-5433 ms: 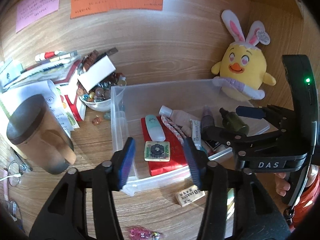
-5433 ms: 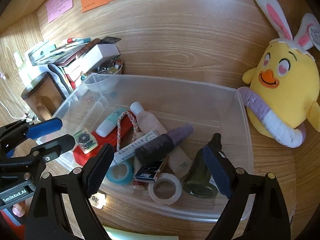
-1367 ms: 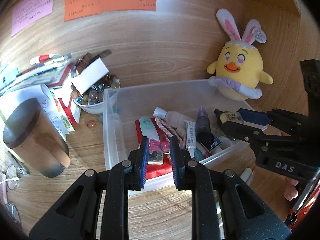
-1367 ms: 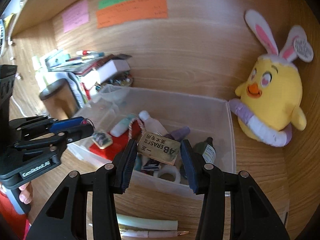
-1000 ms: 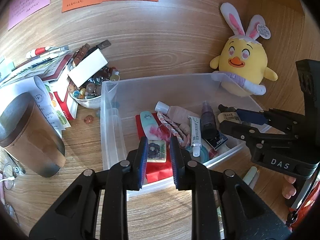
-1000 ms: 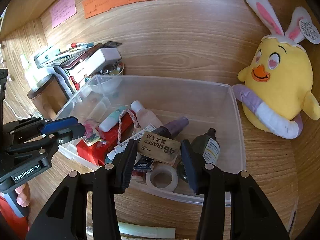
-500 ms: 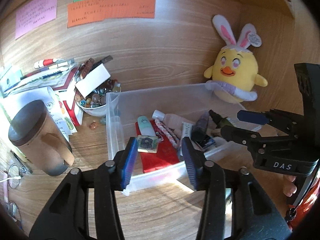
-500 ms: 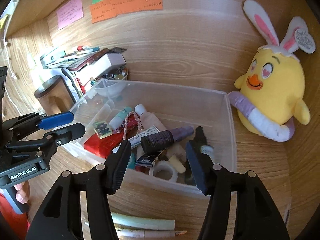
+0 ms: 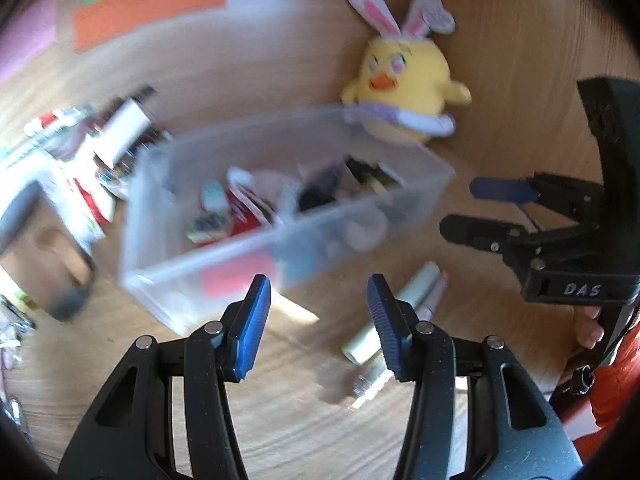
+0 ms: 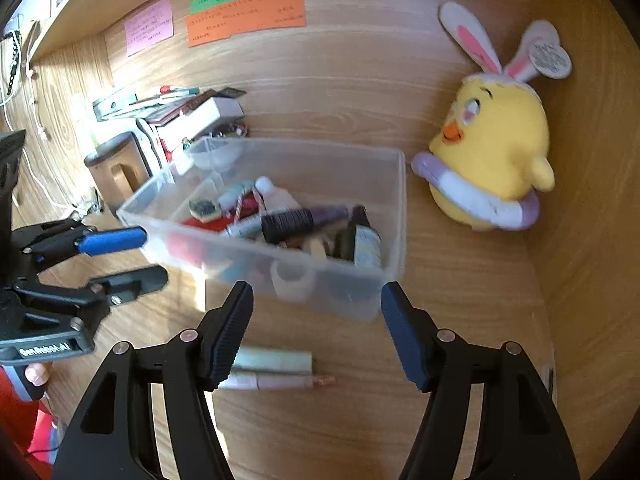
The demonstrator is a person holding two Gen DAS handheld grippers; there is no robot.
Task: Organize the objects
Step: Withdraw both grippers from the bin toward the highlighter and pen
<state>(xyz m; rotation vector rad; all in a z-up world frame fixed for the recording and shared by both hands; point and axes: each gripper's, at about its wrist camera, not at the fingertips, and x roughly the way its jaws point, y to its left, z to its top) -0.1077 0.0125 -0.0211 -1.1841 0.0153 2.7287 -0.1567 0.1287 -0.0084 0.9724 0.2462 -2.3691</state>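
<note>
Both the left gripper (image 9: 320, 320) and right gripper (image 10: 316, 330) hang spread and empty before the clear bin (image 10: 384, 280); 2 tubes (image 10: 276, 360) lie at the desk's front edge.

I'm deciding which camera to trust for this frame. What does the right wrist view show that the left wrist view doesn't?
Only the right wrist view shows the open right gripper from behind, legible pink, green and orange wall notes, and sharp contents such as the dark ribbed-cap bottle.

Only the left wrist view shows the open left gripper from behind; it is heavily blurred.

Both show the clear plastic bin, the yellow bunny-eared chick plush and the pale green tube on the wooden desk.
</note>
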